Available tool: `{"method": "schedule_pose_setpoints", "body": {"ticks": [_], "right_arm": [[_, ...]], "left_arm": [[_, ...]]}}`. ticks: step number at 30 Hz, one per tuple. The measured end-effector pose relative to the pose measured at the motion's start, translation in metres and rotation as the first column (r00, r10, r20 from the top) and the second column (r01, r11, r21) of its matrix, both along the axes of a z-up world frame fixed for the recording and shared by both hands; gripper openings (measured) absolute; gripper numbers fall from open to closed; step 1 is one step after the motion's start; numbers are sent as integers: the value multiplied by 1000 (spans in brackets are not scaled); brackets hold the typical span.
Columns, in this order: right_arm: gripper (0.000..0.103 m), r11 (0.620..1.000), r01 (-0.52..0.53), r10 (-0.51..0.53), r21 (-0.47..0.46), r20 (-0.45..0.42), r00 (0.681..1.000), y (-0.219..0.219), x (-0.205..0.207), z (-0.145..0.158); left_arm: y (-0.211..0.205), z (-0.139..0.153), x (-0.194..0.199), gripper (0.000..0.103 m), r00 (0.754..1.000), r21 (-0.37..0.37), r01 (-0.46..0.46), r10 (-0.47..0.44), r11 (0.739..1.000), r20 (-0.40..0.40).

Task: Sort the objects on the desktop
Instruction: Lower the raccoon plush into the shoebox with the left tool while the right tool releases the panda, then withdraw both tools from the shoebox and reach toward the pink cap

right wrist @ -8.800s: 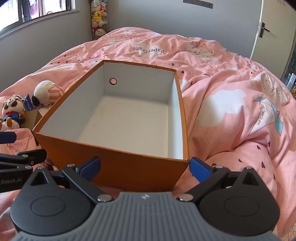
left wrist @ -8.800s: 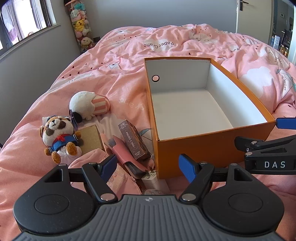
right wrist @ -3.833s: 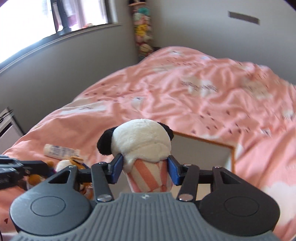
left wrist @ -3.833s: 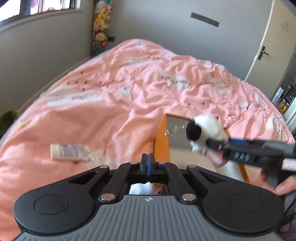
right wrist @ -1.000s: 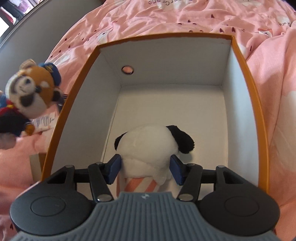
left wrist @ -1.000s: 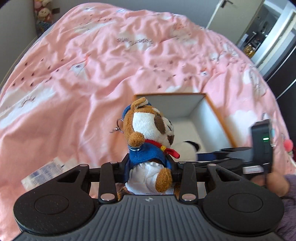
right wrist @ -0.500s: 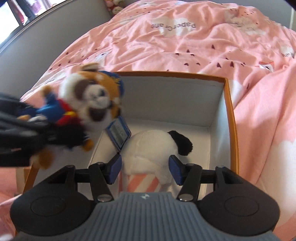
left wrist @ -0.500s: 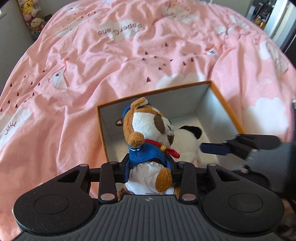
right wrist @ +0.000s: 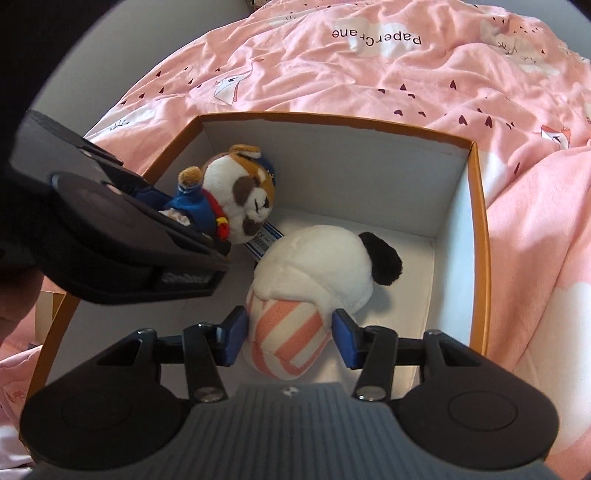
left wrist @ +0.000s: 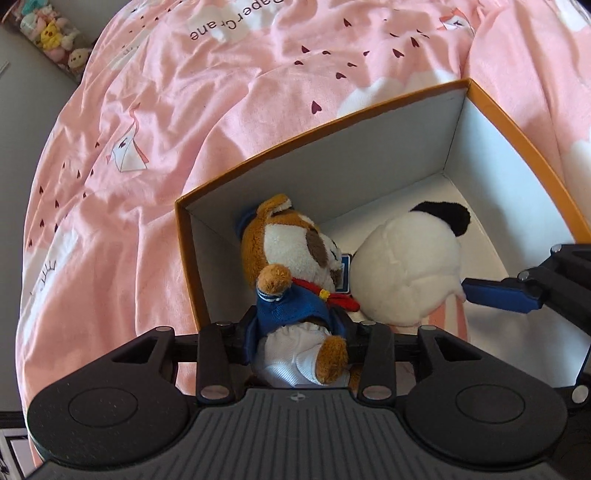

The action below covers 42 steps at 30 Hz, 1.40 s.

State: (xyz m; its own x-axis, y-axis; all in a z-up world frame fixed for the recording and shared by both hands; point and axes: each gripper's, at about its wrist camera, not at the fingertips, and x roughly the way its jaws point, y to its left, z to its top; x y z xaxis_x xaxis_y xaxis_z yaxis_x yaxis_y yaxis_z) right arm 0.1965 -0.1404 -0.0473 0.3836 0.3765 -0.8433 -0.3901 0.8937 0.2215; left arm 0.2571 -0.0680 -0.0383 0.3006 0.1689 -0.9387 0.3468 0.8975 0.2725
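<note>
Inside the box (right wrist: pixel 476 206), left tool (left wrist: pixel 299 338) grips the bear (left wrist: pixel 295 266), head forward; right tool (right wrist: pixel 288 334) open.

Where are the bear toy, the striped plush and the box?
bear toy (left wrist: pixel 295 254), left wrist view, on its face.
striped plush (right wrist: pixel 291 332), right wrist view, on its striped end.
box (right wrist: pixel 480 206), right wrist view, on its orange right rim.

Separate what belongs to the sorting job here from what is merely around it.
Job: orange box; raccoon plush, held by the left gripper; white striped plush, between the right gripper fingers in the box.

Around: pink duvet; plush toys by the wall.
</note>
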Motion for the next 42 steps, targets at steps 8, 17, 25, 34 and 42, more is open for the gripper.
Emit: {"method": "schedule_pose_setpoints", "body": {"ticks": [8, 17, 25, 34, 42], "right_arm": [[51, 999, 32, -32, 10, -19, 999, 0, 9, -7], [50, 1000, 22, -22, -3, 0, 1000, 6, 18, -9], [49, 1000, 25, -25, 2, -11, 1000, 16, 35, -9], [56, 999, 29, -28, -37, 33, 999, 18, 24, 3], [59, 1000, 0, 3, -17, 182, 983, 26, -25, 53]], "left_arm": [[6, 9, -7, 54, 999, -82, 38, -36, 996, 29], [28, 45, -24, 39, 996, -192, 50, -34, 980, 86], [65, 77, -40, 39, 985, -282, 4, 45, 959, 168], [117, 88, -65, 39, 970, -264, -86, 141, 961, 200], [163, 108, -121, 39, 944, -323, -130, 216, 938, 250]]}}
